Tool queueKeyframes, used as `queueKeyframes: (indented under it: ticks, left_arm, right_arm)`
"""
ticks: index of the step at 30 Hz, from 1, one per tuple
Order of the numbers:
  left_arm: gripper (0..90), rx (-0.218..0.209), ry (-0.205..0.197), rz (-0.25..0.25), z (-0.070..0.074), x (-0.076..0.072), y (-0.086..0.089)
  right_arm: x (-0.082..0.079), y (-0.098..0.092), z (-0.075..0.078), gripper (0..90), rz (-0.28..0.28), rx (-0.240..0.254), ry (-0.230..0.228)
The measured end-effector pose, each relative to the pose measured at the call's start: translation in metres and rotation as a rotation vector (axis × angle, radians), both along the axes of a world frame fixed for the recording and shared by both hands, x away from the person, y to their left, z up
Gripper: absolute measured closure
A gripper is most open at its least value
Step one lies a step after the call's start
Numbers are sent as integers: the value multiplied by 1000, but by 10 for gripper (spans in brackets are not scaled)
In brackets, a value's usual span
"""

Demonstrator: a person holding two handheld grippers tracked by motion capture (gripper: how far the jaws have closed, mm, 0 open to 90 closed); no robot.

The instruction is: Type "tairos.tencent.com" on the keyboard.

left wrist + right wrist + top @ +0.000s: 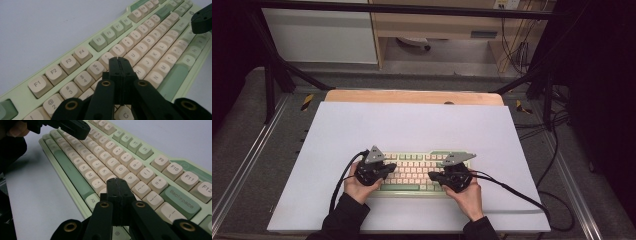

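One keyboard (414, 172) lies on a pale, smooth white board (362, 130) that covers most of a wooden table (412, 96), near the board's front edge and roughly midway across it. Its case is a soft green plastic, and its keys are rounded, matte caps, mostly cream with a few green ones such as the long space bar (71, 173) and the Backspace key (181, 199).

Two grippers work over it, each black, hard and angular, with brass-coloured rivets at the joints and a grey three-cornered plate on top. Going from the left: the left gripper (388, 170) hovers over the left half of the keys, its jaws pressed flat together with nothing between them; in its own view the tips (118, 61) sit above the number and upper letter rows. The right gripper (432, 176) is over the right half, its jaws likewise clenched together and empty, tips (117, 182) above the keys near P and the Alt key (92, 200).

Two hands (354, 187) hold the grippers, with dark sleeves cut off by the bottom edge. Two black cables (339, 180) trail away, one from each gripper.

Whether either tip touches a key I cannot tell, since the jaws hide the caps beneath them. The far background is dark and hard to make out
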State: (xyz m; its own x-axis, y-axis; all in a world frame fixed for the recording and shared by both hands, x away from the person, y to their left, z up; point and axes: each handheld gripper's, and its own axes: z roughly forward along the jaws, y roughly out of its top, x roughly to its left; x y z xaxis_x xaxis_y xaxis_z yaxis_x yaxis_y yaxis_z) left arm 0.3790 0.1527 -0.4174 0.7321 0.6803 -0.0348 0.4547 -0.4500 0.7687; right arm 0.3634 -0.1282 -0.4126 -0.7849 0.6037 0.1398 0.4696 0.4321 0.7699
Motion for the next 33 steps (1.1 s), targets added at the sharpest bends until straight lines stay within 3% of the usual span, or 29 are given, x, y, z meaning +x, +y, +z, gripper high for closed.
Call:
queueKeyframes:
  ticks: [9, 33]
  left_arm:
    - [897, 22, 9, 2, -8, 4, -5]
    - [897, 14, -1, -9, -9, 2, -5]
  right_arm:
    - [-1, 0, 1, 900, -1, 5, 1]
    - [-1, 0, 0, 900, 3, 1, 1]
